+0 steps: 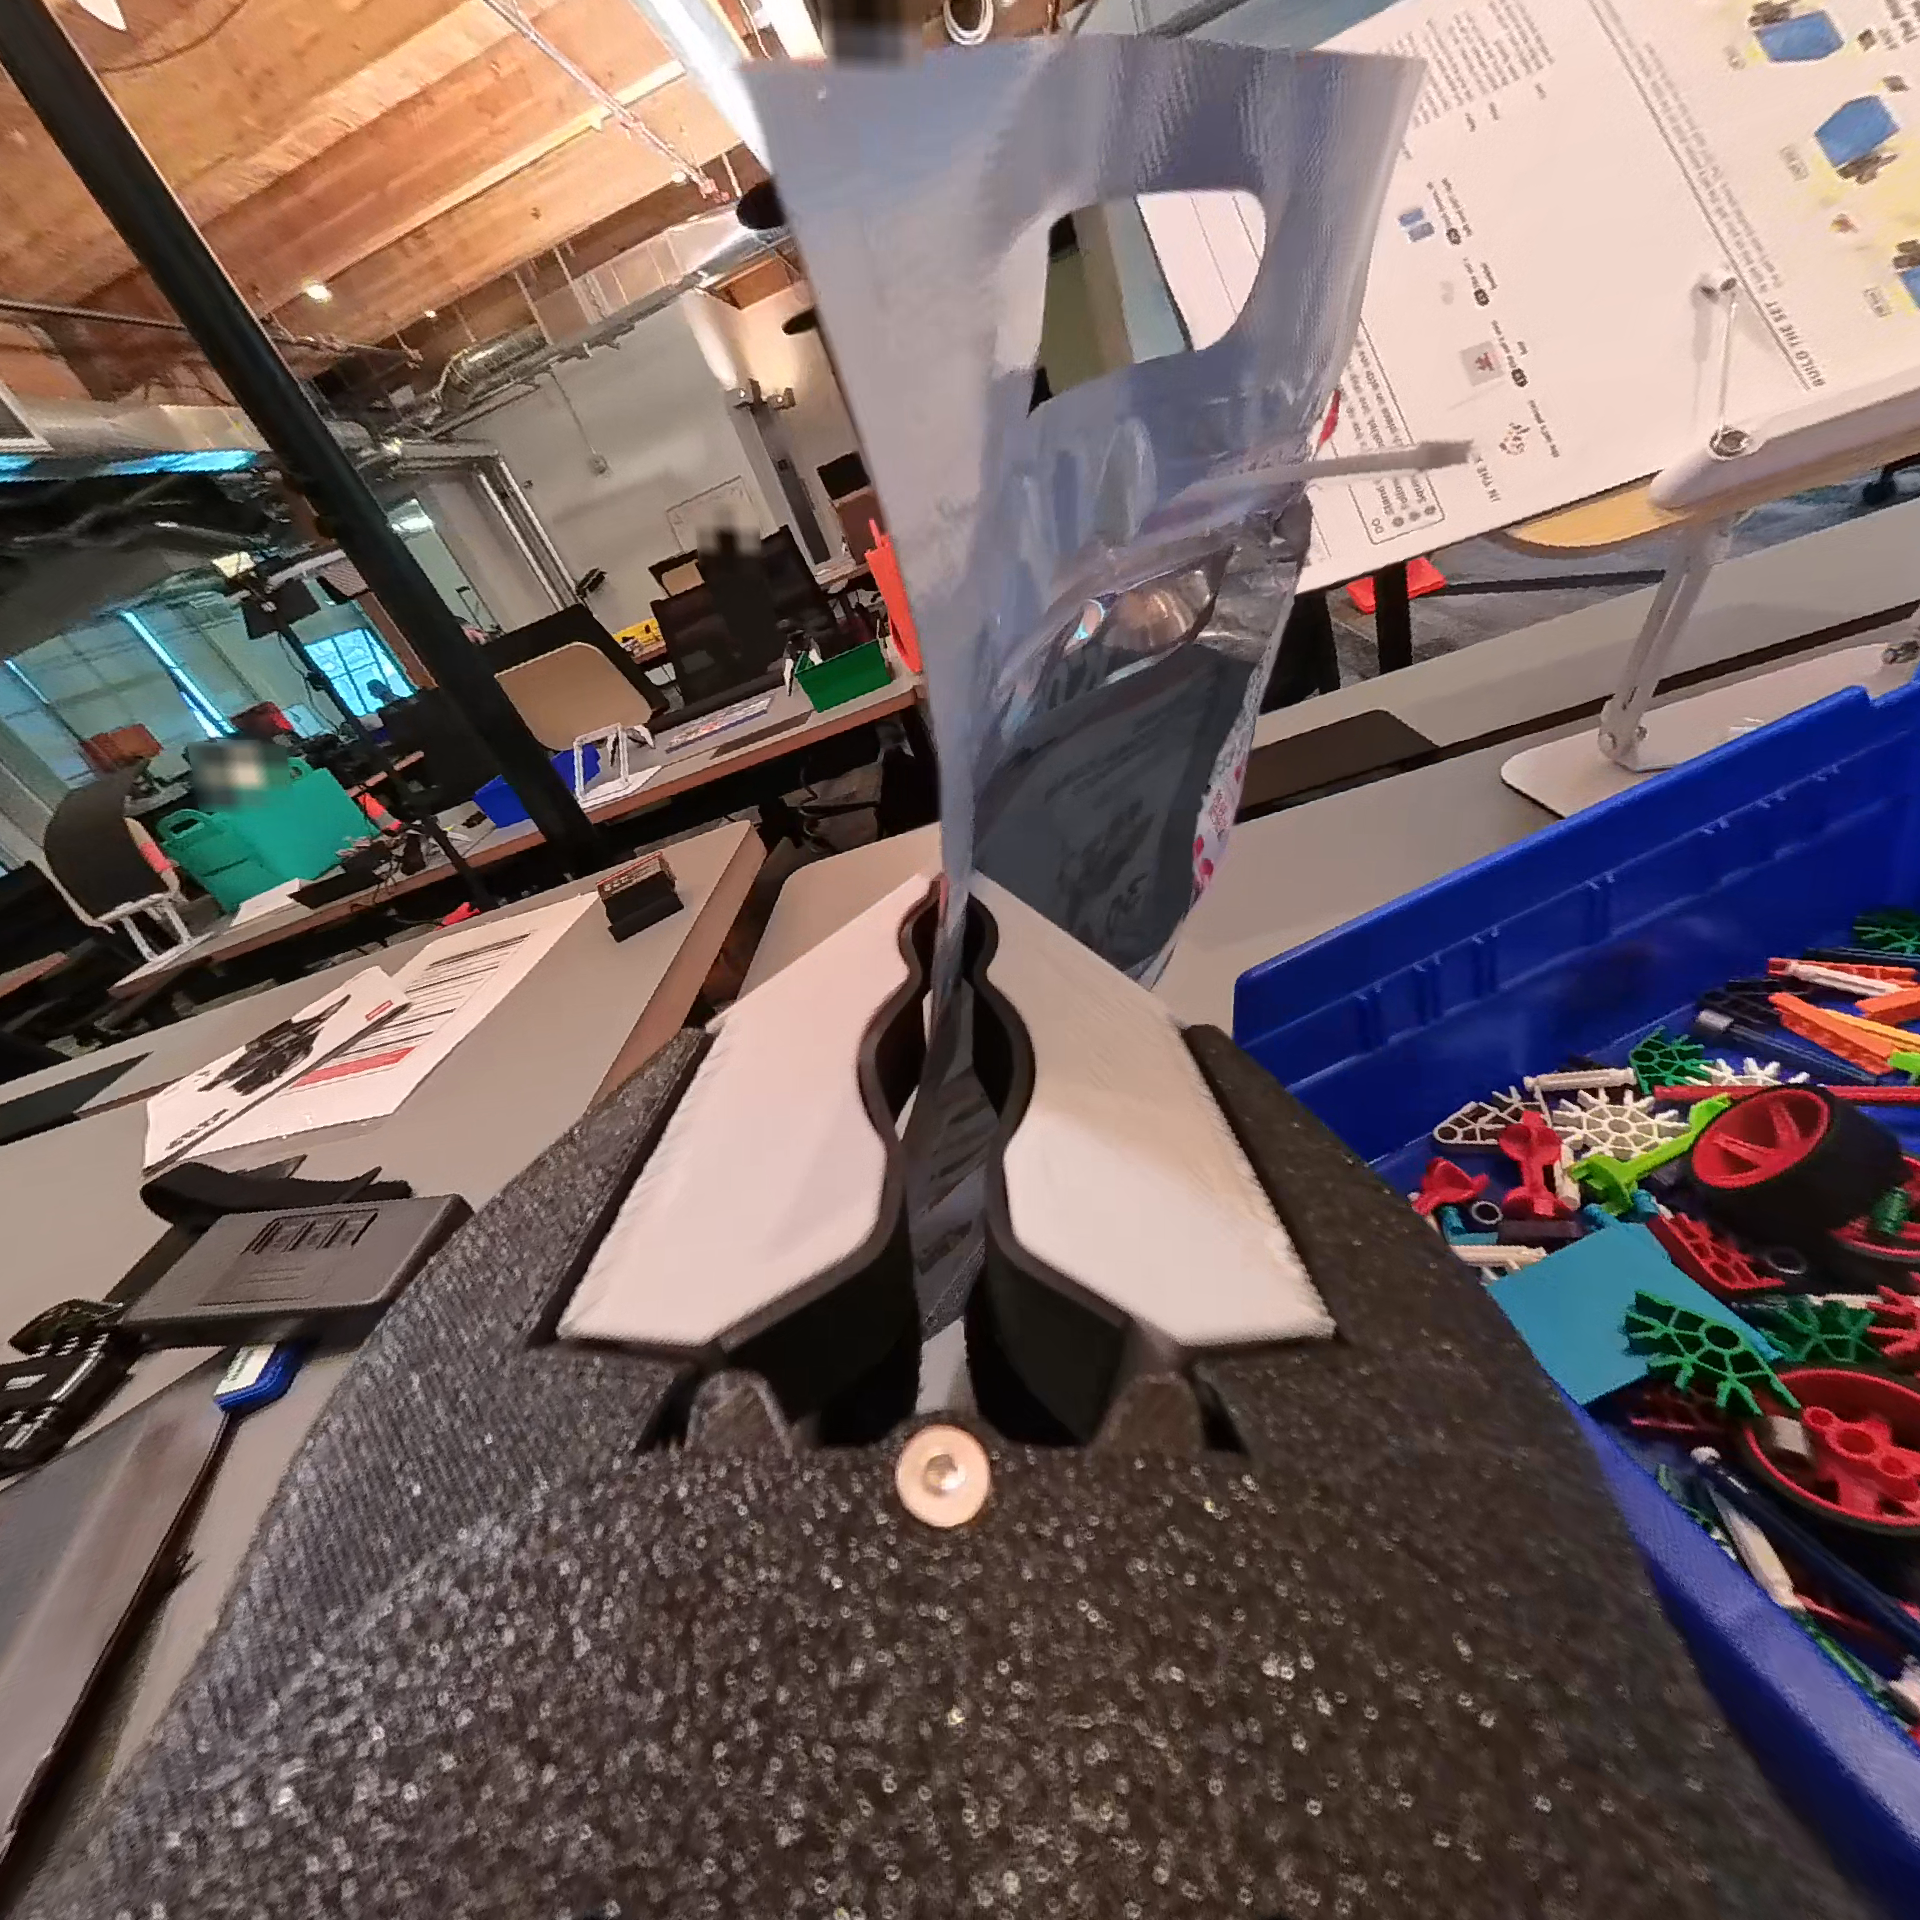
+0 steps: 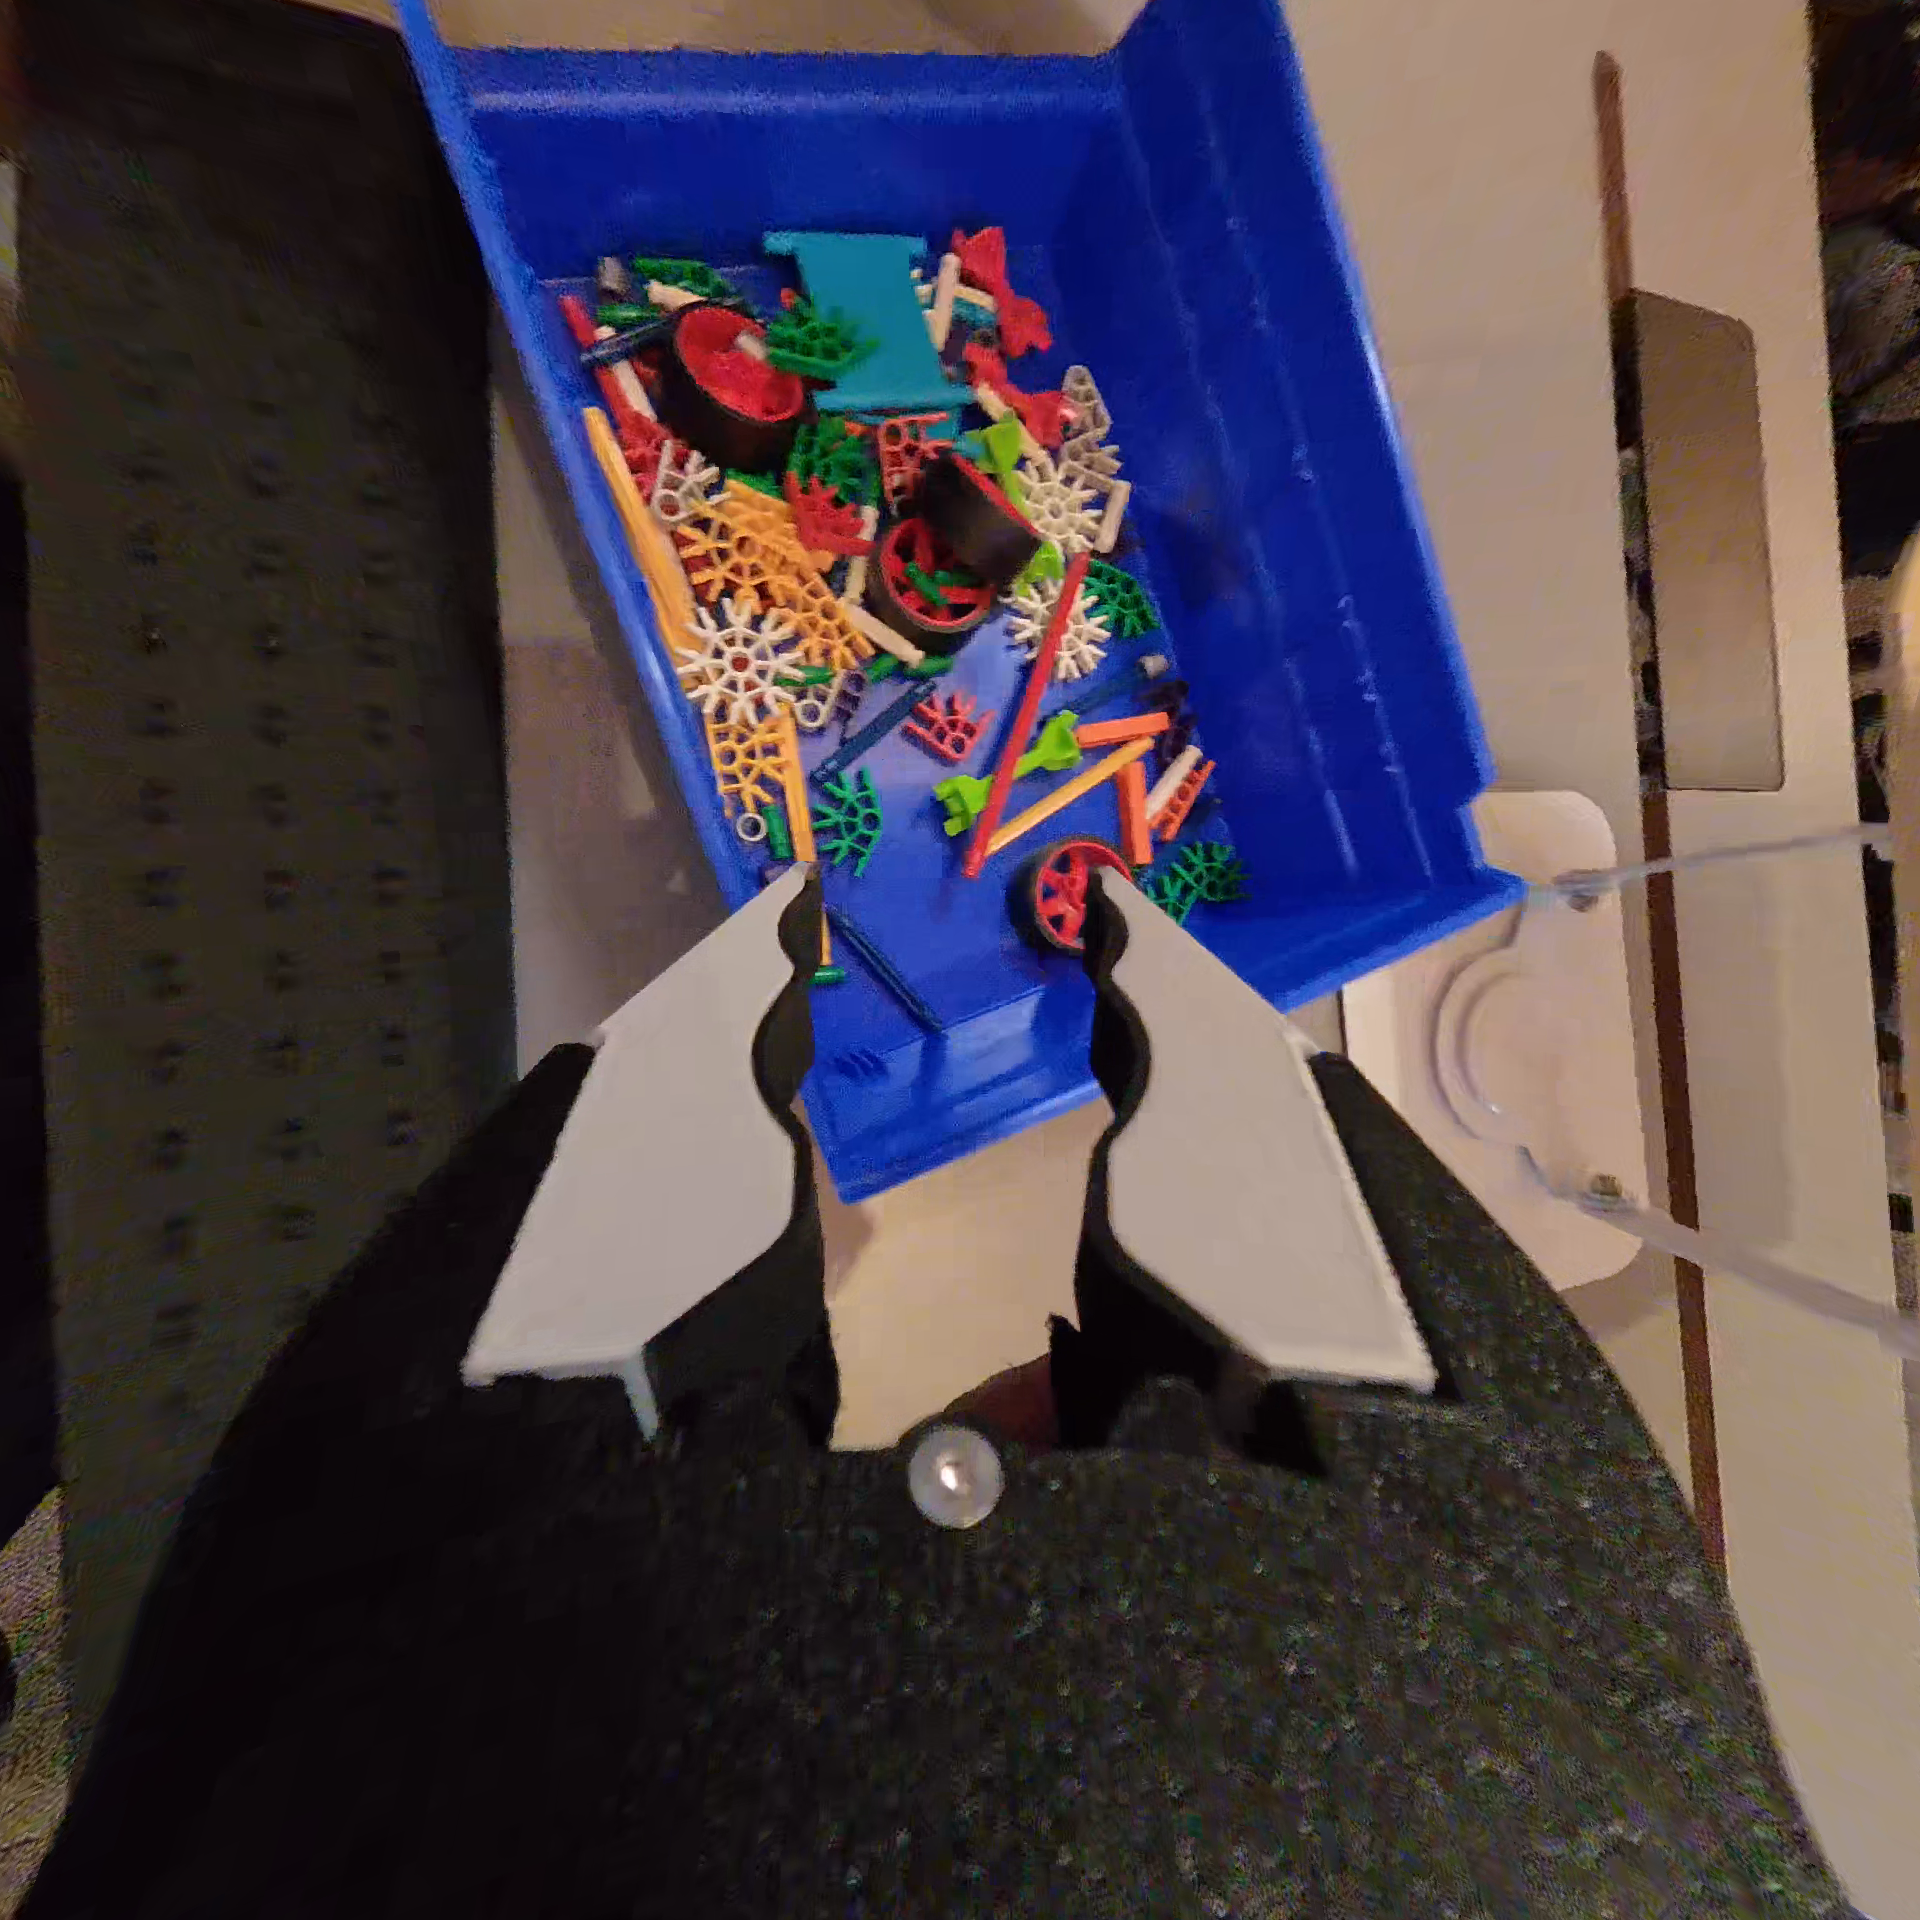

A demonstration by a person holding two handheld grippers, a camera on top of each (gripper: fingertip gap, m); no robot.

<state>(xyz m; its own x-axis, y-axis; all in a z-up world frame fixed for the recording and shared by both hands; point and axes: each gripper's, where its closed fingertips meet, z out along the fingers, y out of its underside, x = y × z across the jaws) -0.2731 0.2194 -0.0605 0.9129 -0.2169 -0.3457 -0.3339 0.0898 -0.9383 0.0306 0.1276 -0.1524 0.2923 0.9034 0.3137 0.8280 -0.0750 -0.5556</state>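
The table [image 1: 582, 997] carries a blue bin [image 2: 1226, 436], and both views show it from different sides. In the bin lies a heap of toy parts [image 2: 862, 561]: rods, snowflake-shaped connectors, a teal panel and red wheels [image 2: 1070, 894] with black tyres. All of these sit loose on the bin floor; none is in either gripper.

The left gripper [image 1: 951, 935] is clenched on the lower edge of a silvery bag [image 1: 1081, 436], which stands up from between the jaws, tilted a little, with a cut-out handle near its top. The bag hangs above the table just beside the bin, not over the parts. Whether anything is inside it cannot be told; only dark reflections show.

The right gripper [image 2: 951, 904] is spread wide and holds nothing. It hovers above the near end of the bin, its tips closest to one red wheel and a green connector.

Only the left view shows the bag, a sheet [image 1: 1621, 260] on a white stand [image 1: 1662, 644] behind the bin, papers and black devices on the table, and a workshop beyond. Only the right view looks straight down into the bin and shows the full spread of parts, plus a dark perforated mat [image 2: 249, 623] at its side.
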